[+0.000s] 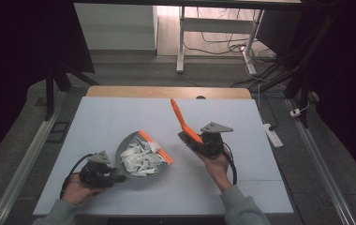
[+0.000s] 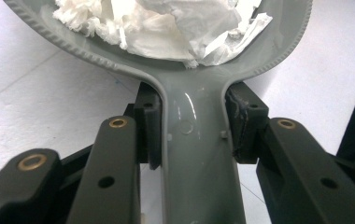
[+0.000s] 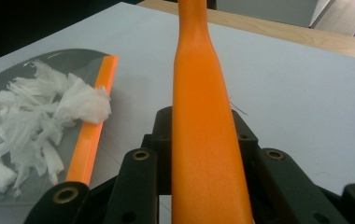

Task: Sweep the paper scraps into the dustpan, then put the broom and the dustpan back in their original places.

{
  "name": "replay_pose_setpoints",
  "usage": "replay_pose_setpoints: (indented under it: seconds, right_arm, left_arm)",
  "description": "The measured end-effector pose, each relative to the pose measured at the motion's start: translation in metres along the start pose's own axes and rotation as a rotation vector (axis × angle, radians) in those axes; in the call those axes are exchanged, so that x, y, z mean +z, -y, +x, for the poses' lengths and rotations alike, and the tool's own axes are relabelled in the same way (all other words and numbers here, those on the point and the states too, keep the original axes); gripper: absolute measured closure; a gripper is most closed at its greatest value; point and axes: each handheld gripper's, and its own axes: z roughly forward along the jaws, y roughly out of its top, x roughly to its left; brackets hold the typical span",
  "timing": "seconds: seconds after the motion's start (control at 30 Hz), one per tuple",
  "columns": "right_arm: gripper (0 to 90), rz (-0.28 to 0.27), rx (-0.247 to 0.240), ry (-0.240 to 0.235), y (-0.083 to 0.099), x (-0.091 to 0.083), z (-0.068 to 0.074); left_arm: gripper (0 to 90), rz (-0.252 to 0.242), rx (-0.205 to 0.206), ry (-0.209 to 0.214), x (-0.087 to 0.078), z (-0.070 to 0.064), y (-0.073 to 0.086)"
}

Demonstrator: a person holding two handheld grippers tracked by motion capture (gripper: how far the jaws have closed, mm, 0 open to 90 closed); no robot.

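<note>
1. Left gripper: jaws clamped on grey dustpan handle, handle running straight out between jaws.
2. Right gripper: jaws clamped on orange brush handle, long axis pointing up and away past jaws.
3. Pan bowl just ahead of left jaws, orange lip on far side, facing right gripper.
4. White paper shreds piled in bowl, some over lip.
5. Likely next: tip or carry pan; left gripper nearer, load loose, may spill over lip.
6. Brush head not visible; well apart from pan.
</note>
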Motion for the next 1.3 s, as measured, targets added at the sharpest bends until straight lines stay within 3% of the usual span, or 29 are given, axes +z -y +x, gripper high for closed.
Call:
replay_pose_setpoints:
  seconds: [0.53, 1.0, 1.3]
  right_arm:
    - [70.8, -0.013, -0.034, -0.021, 0.009, -0.033, -0.005]
    - [70.7, -0.016, -0.037, -0.044, 0.022, -0.057, -0.016]
    - [70.7, -0.003, -0.043, -0.066, 0.029, -0.072, -0.018]
  left_arm:
    - [61.4, -0.120, -0.099, -0.093, -0.009, -0.013, 0.010]
    - [61.4, -0.163, -0.142, -0.159, -0.005, -0.031, 0.010]
    - [61.4, -0.152, -0.204, -0.195, 0.001, -0.034, 0.009]
